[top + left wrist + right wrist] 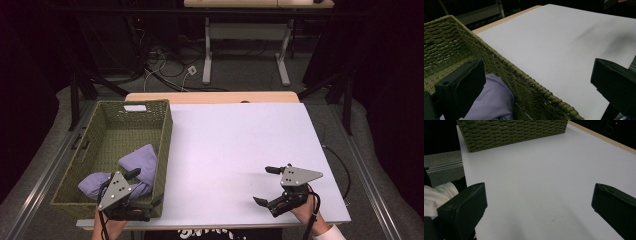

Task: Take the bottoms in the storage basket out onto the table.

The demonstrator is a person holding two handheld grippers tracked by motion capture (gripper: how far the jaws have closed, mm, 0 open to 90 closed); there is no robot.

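My left jaws [134,192] stand wide open with nothing between them, hanging over the near right corner of the basket [95,131], and in my left gripper view they straddle its right wall: one jaw sits inside above the cloth [491,102], the other out over the table [554,42]. The cloth [137,160] is lavender, bunched in a loose heap on the basket's floor in the near half, against the right wall, and my jaws do not touch it. The basket [529,82] is woven, olive green, rectangular, with a handle slot in its far wall, and it stands on the left part of the table [235,145], its right wall running along the edge of the white top. My right jaws [264,186] are open too and empty, held low over the near right part of the table, well apart from the basket, pointing left toward it. In my right gripper view the bare white table [541,177] lies between my two jaws and the basket [511,132] shows far off at the top, side wall toward me; a bit of white sleeve [436,195] shows at the left edge. Beyond the white top a strip of bare wood [212,96] shows at the table's far edge, and behind it on the floor are cables [165,65] and the legs of another table [207,50]
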